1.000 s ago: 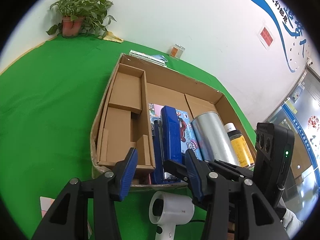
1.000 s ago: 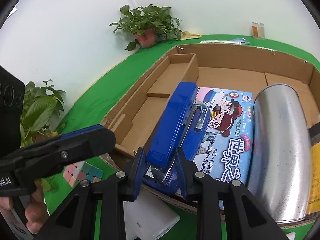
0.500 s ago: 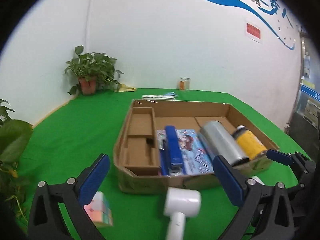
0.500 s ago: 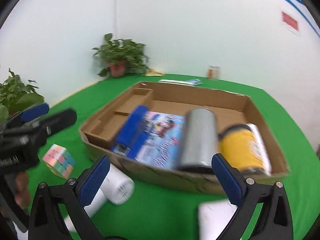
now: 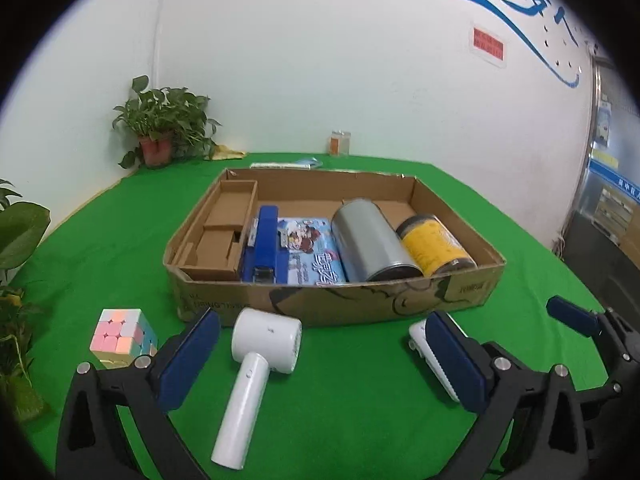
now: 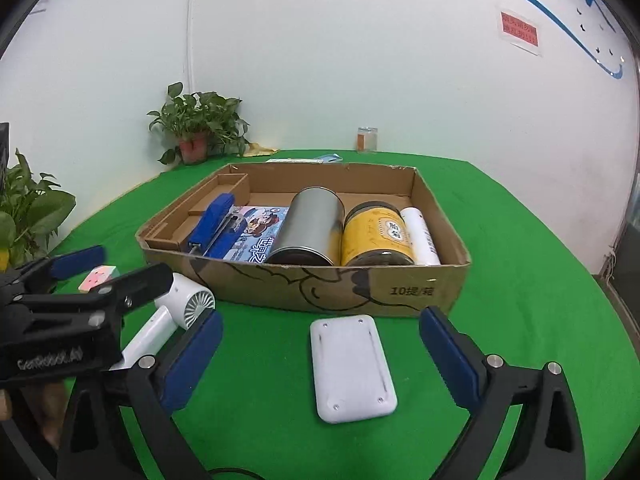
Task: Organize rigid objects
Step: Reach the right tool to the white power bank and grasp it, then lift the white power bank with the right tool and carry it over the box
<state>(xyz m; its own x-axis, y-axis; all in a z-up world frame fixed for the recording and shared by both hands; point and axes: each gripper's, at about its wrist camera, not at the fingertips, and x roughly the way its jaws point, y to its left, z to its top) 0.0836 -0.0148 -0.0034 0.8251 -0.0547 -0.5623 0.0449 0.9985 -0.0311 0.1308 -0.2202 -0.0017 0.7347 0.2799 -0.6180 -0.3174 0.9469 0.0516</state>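
A cardboard box (image 5: 400, 298) (image 6: 304, 288) on the green table holds a blue stapler (image 5: 264, 246) (image 6: 212, 224), a picture book (image 5: 310, 248), a silver can (image 5: 370, 240) (image 6: 312, 224), a yellow jar (image 5: 434, 246) (image 6: 376, 234) and a white tube (image 6: 420, 234). In front of the box lie a white handheld fan (image 5: 256, 360) (image 6: 168, 316), a white flat device (image 6: 348, 364) (image 5: 430, 356) and a pastel cube (image 5: 120, 332) (image 6: 98, 276). My left gripper (image 5: 324, 364) is open and empty over the fan. My right gripper (image 6: 324, 356) is open and empty over the white device.
A potted plant (image 5: 160, 132) stands at the table's far left corner, more leaves (image 5: 16, 232) at the left edge. A small jar (image 5: 340, 143) and flat papers (image 5: 286, 165) lie behind the box. Green cloth covers the table to the right of the box.
My right gripper let go of the blue stapler, which now lies in the box. Both grippers opened wide and drew back from the box to the table's near side.
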